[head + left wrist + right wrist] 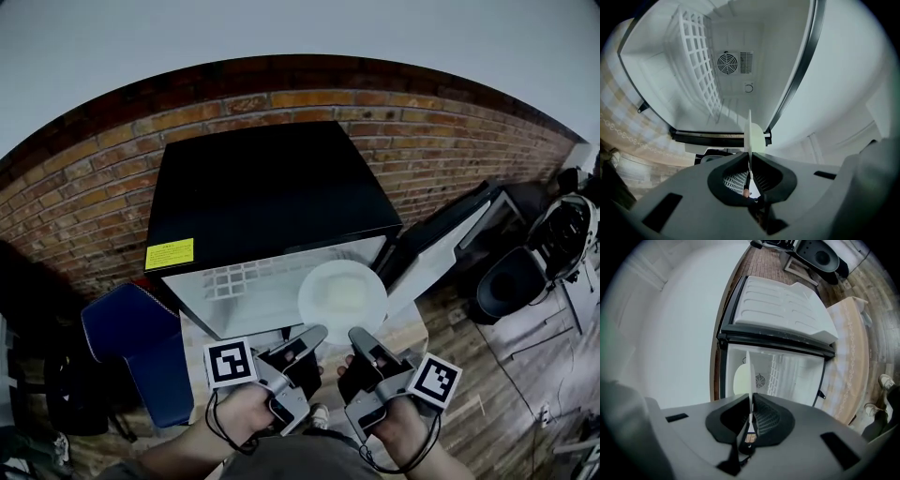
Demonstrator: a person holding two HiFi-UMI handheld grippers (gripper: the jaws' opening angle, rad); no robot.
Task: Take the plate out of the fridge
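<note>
**Plate held at fridge's open mouth, both jaws on its near rim**

A white plate [342, 293] hangs before the open black fridge [267, 187], whose door [441, 246] stands swung out to the right. The left gripper [317, 333] and right gripper [358, 336] pinch the near rim side by side, jaws narrowed onto the plate's thin edge. The plate reaches straight ahead of both jaws toward the cabinet, face up and about level. Each gripper view catches it edge-on against the white interior. Neither hand is nearer. The way out looks to be straight back toward the person. Whether the far rim is clear of the sill is not plain.
</note>
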